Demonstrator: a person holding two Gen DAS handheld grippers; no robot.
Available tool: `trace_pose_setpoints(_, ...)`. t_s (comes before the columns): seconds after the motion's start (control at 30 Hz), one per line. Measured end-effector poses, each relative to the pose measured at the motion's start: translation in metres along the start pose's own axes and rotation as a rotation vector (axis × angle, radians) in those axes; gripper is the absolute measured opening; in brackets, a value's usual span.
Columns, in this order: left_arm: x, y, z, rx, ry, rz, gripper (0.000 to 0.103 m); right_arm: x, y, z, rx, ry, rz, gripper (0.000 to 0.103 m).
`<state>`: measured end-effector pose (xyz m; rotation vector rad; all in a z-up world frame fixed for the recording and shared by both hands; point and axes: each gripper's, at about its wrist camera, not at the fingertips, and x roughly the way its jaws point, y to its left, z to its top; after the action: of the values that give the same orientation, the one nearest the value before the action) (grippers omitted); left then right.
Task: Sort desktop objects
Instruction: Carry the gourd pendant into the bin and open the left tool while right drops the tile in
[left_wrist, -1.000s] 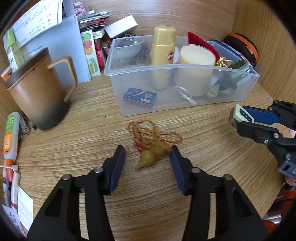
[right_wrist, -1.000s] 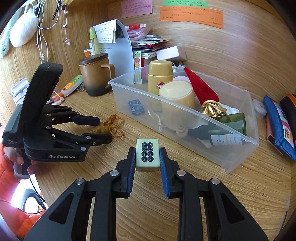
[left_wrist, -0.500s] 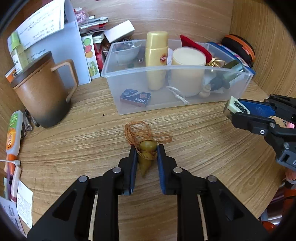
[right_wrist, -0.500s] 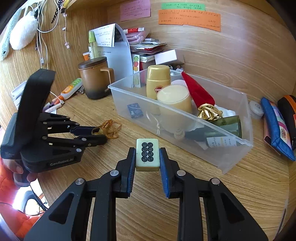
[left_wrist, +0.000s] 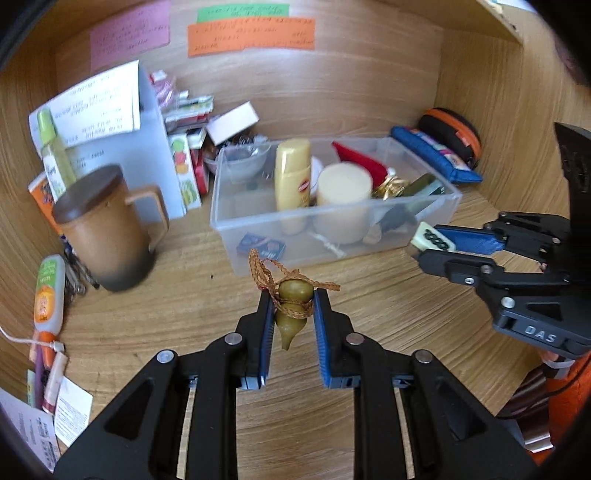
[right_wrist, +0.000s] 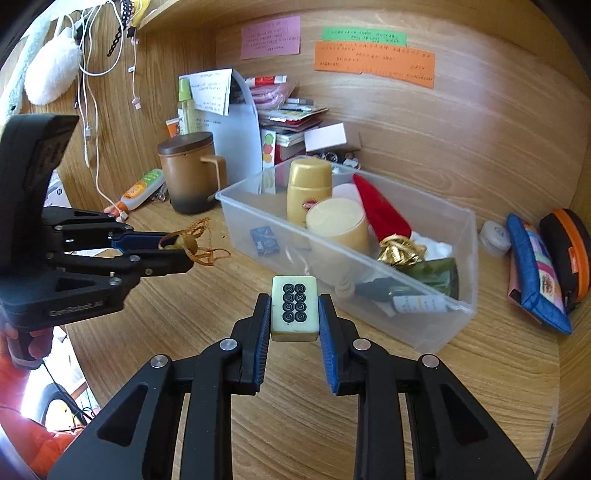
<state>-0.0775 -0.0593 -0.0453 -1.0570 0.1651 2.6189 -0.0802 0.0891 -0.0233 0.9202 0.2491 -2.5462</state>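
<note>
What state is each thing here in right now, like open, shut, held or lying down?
left gripper: shut on the gourd charm.
gourd charm: held off the desk, cord dangling.
right gripper: shut on the mahjong tile.
mahjong tile: held, dots facing up.
clear bin: open, no lid, partly filled.
brown mug: upright, lid on.
yellow bottle: upright, capped, inside the bin.

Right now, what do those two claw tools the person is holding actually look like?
Both are matte black plastic with triangular cut-outs and silver rivets at the joints, and the jaws are lined with ribbed blue pads. The left gripper bears pale "GenRobot.AI" lettering on its body; the right gripper shows letters that read like "DAS". An orange sleeve shows behind each one. No cables are visible on them.
</note>
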Motion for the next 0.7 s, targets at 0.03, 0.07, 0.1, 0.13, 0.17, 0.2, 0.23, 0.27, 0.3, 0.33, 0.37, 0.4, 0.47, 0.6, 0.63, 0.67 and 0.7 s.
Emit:
trace_pose_setpoints(0.03, -0.001, -0.001, 0.003, 0.009, -0.006, 0.002, 0.02, -0.001, -0.001, 0.001, -0.002, -0.002, -0.005, 0.023)
trace_pose_setpoints(0.07, -0.003, -0.003, 0.006, 0.015, -0.012, 0.005, 0.02, -0.003, -0.001, 0.002, -0.005, -0.004, -0.011, 0.023)
trace_pose_setpoints(0.1, -0.004, -0.005, 0.008, 0.02, -0.016, 0.005, 0.02, -0.004, -0.002, 0.002, -0.007, -0.007, -0.017, 0.023)
trace_pose_setpoints(0.13, -0.005, -0.007, 0.011, 0.026, -0.021, 0.004, 0.02, -0.006, -0.003, 0.003, -0.011, -0.009, -0.024, 0.022)
trace_pose_setpoints(0.17, -0.006, -0.008, 0.013, 0.033, -0.026, 0.004, 0.02, -0.007, -0.003, 0.004, -0.014, -0.011, -0.029, 0.022)
trace_pose_setpoints(0.2, -0.007, -0.01, 0.017, 0.038, -0.033, 0.004, 0.02, -0.008, -0.004, 0.005, -0.016, -0.013, -0.035, 0.023)
trace_pose_setpoints(0.23, -0.009, -0.011, 0.019, 0.041, -0.041, 0.001, 0.02, -0.01, -0.006, 0.006, -0.017, -0.016, -0.042, 0.023)
trace_pose_setpoints(0.27, -0.01, -0.012, 0.02, 0.047, -0.047, -0.009, 0.02, -0.01, -0.007, 0.007, -0.018, -0.017, -0.047, 0.022)
trace_pose_setpoints(0.3, -0.011, -0.014, 0.024, 0.052, -0.054, -0.012, 0.02, -0.011, -0.008, 0.008, -0.017, -0.019, -0.053, 0.023)
trace_pose_setpoints(0.33, -0.012, -0.015, 0.025, 0.06, -0.059, -0.007, 0.02, -0.012, -0.01, 0.008, -0.016, -0.022, -0.056, 0.022)
trace_pose_setpoints(0.37, -0.013, -0.017, 0.027, 0.066, -0.064, -0.009, 0.02, -0.013, -0.013, 0.009, -0.013, -0.024, -0.06, 0.022)
trace_pose_setpoints(0.4, -0.013, -0.018, 0.029, 0.067, -0.067, -0.015, 0.02, -0.013, -0.014, 0.01, -0.01, -0.026, -0.064, 0.022)
trace_pose_setpoints(0.47, -0.012, -0.019, 0.034, 0.071, -0.073, -0.022, 0.02, -0.014, -0.019, 0.012, -0.007, -0.03, -0.074, 0.022)
trace_pose_setpoints(0.6, -0.008, -0.018, 0.044, 0.072, -0.074, -0.029, 0.02, -0.013, -0.031, 0.017, 0.006, -0.033, -0.094, 0.022)
trace_pose_setpoints(0.63, -0.007, -0.017, 0.047, 0.074, -0.076, -0.031, 0.02, -0.012, -0.034, 0.018, 0.01, -0.033, -0.098, 0.022)
trace_pose_setpoints(0.67, -0.007, -0.016, 0.05, 0.071, -0.078, -0.032, 0.02, -0.011, -0.036, 0.019, 0.012, -0.033, -0.101, 0.022)
trace_pose_setpoints(0.7, -0.006, -0.014, 0.053, 0.07, -0.079, -0.033, 0.02, -0.01, -0.039, 0.021, 0.016, -0.033, -0.104, 0.022)
